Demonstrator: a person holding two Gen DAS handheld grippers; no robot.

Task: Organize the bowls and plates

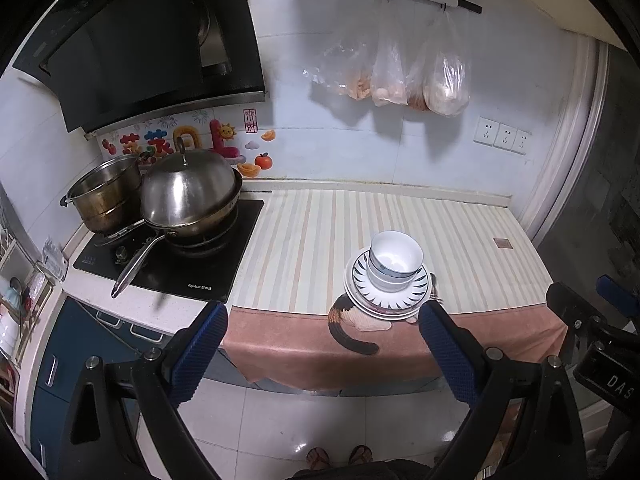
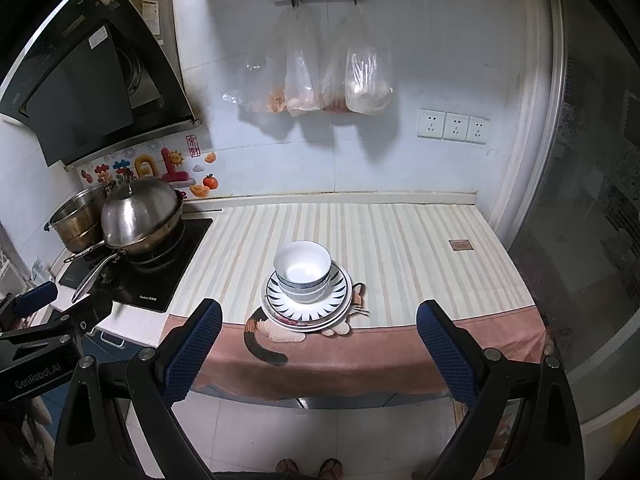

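A stack of white bowls (image 1: 394, 258) (image 2: 303, 270) sits on a stack of plates (image 1: 362, 294) (image 2: 340, 300); the top plate has a dark striped rim. The stack stands near the front edge of a striped cloth (image 1: 320, 240) (image 2: 400, 248) on the counter. My left gripper (image 1: 323, 320) is open and empty, held back from the counter, with the stack ahead and slightly right. My right gripper (image 2: 318, 318) is open and empty, also back from the counter, with the stack straight ahead. The right gripper shows in the left wrist view (image 1: 592, 308); the left gripper shows in the right wrist view (image 2: 60, 308).
A stove (image 1: 168, 264) (image 2: 136, 280) at the left holds a lidded wok (image 1: 188, 196) (image 2: 140, 212) and a steel pot (image 1: 106, 196) (image 2: 76, 220). A range hood (image 1: 140, 40) hangs above. Plastic bags (image 1: 400, 72) (image 2: 320, 80) hang on the wall. Sockets (image 2: 452, 126) are at right.
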